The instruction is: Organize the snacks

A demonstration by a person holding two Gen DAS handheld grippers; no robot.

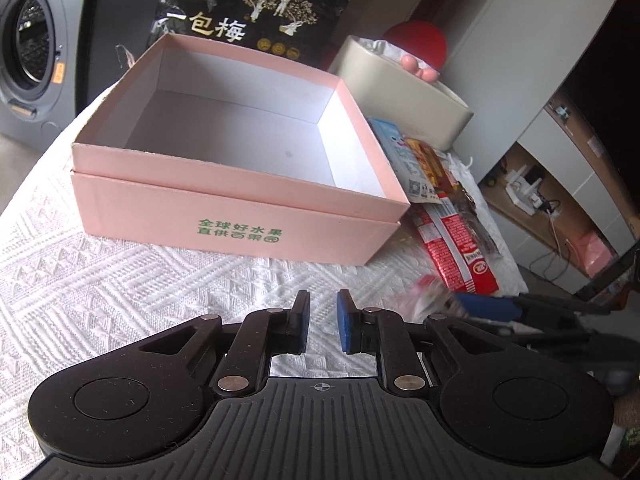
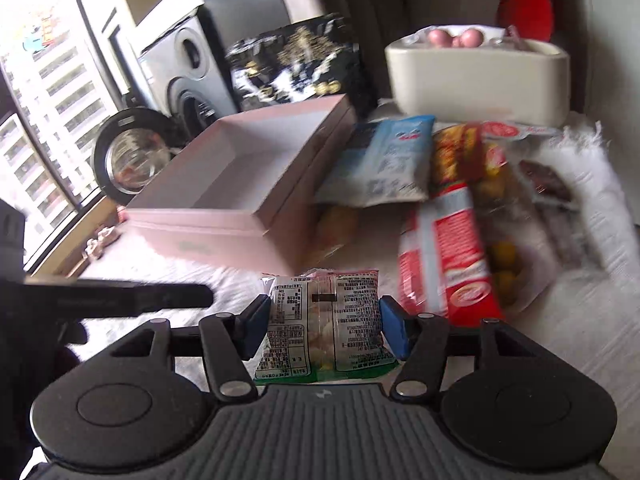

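Light: bright daylight from window [image 2: 36, 120], blown out
Glare: sheen on black bag [image 1: 248, 12]
Blur: right view smeared across snack packets [image 2: 444, 240]; left view sharp
Edges: fisheye bending, dark corners

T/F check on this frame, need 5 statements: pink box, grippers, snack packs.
1. The pink cardboard box has nothing inside. True.
2. The left gripper holds a snack. False: it is shut with nothing between its pads.
3. A small clear snack packet with printed text sits between the right gripper fingers. True.
4. The long red snack pack lies inside the pink box. False: it lies on the white textured cloth beside the box.
5. The black plum bag with gold trees stands behind the pink box. True.
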